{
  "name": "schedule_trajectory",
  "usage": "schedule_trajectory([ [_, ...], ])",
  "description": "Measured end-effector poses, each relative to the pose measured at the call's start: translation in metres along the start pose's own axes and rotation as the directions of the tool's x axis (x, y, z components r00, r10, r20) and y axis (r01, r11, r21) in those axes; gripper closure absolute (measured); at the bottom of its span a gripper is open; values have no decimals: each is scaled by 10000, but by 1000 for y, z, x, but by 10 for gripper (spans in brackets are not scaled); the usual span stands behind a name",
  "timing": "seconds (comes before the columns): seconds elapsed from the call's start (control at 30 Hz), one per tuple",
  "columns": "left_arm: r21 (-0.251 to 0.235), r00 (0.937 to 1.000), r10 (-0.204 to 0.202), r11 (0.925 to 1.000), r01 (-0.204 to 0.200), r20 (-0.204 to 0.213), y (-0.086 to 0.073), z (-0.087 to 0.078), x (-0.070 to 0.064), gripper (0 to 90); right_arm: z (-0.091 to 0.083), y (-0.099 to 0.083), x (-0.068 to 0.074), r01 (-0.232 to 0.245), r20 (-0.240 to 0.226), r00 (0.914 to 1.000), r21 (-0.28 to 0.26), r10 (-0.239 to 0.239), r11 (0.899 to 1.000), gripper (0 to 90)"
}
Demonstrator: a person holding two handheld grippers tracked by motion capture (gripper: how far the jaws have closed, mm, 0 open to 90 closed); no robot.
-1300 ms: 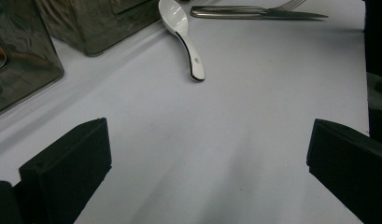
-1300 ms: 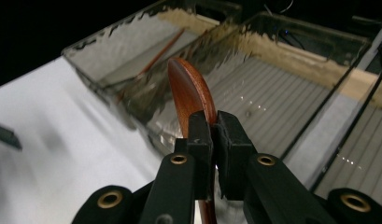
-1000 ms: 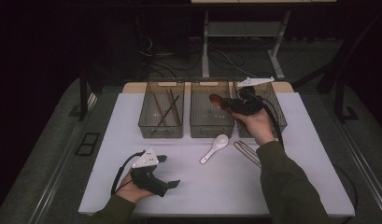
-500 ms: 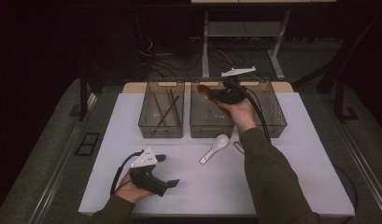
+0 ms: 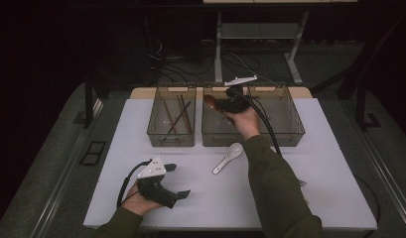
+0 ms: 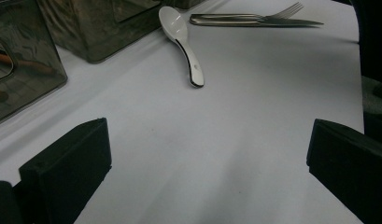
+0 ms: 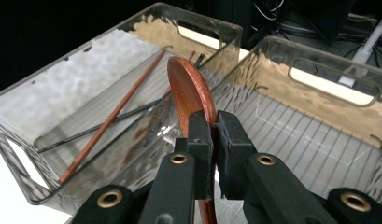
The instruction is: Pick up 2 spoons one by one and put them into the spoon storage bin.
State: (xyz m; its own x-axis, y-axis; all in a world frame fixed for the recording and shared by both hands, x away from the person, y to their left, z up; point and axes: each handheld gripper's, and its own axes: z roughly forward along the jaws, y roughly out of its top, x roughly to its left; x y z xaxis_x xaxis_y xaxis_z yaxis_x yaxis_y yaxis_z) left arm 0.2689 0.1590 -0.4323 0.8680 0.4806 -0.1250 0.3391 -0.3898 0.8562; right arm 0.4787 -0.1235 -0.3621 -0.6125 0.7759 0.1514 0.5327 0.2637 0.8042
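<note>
The right claw (image 7: pixel 213 140) pinches a wooden spoon (image 7: pixel 191 95) on edge above the middle bin (image 5: pixel 218 134) — its reddish bowl tipped up between the pressed-together jaws, near the wall shared with the bin of chopsticks (image 7: pixel 111 114). The left claw (image 5: pixel 178 181) rests spread wide on the white table (image 5: pixel 319 163), a white ceramic spoon (image 6: pixel 184 44) and a fork (image 6: pixel 268 19) lying ahead of it.

Bin walls (image 7: pixel 235 84) flanking wooden spoon (image 7: pixel 188 88)
</note>
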Motion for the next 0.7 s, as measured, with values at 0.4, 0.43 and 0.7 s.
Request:
schedule_trajectory([
  [0.4, 42, 10000, 39, 10000, -39, -21, 0, 0, 0, 0, 10, -16, -6, -29, 270, 9996, 1144, -2, 9934, 736],
  [0.43, 18, 10000, 52, 10000, -52, -20, 0, 0, 0, 0, 9, -16, -7, -23, 209, 9998, 1162, -1, 9932, 711],
  [0.7, 47, 10000, 27, 10000, -27, -32, 0, 0, 0, 0, -5, -17, -11, 26, 3, 10000, 895, -26, 9960, 628],
])
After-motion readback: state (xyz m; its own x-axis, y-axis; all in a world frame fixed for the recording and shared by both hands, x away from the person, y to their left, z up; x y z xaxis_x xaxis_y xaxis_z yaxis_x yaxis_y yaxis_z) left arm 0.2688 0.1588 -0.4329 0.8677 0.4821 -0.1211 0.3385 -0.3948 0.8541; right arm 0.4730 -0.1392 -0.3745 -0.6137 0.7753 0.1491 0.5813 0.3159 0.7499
